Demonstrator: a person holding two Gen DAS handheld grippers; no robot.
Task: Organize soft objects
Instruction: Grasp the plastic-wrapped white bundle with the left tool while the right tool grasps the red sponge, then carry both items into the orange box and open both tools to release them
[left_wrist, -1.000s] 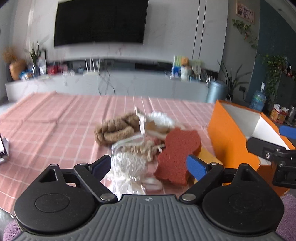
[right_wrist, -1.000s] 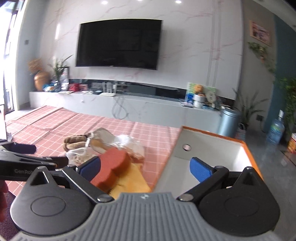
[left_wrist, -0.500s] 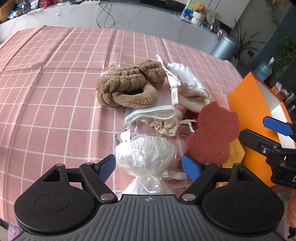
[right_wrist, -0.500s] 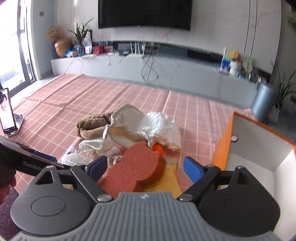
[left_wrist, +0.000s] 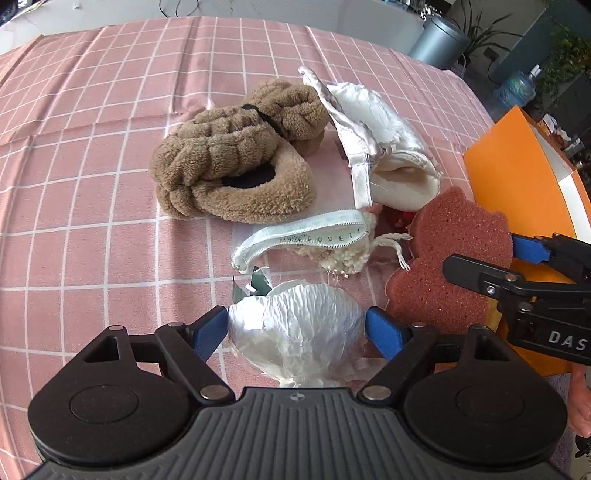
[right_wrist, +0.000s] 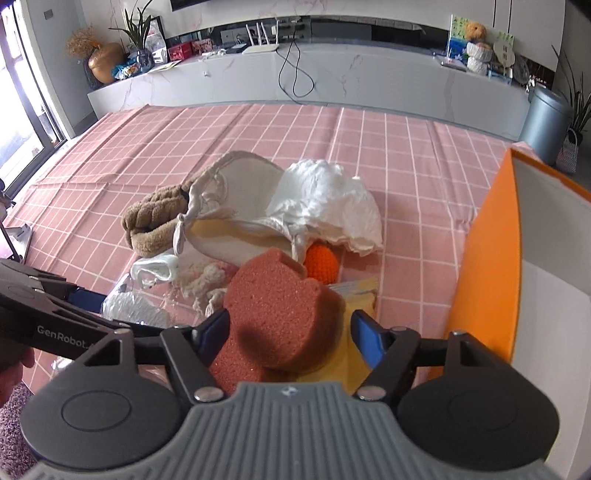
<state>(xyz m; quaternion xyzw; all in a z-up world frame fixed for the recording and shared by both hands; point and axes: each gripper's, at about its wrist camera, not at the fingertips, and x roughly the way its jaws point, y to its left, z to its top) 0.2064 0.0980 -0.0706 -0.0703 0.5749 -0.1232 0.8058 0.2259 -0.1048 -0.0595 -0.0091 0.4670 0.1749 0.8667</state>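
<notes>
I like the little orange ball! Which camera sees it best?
The right wrist view. There the orange ball shows plainly, round and knitted, behind the red sponge and under the white cloth bag. In the left wrist view the sponge and bag hide nearly all of it.

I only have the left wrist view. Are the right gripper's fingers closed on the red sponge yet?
Observer: No. In the right wrist view the right gripper is open, with one of its fingers on each side of the red sponge.
Operator: Is anything hidden behind the sponge from my side?
Observer: Yes. An orange knitted ball sits just beyond the sponge, beside the white pouch.
</notes>
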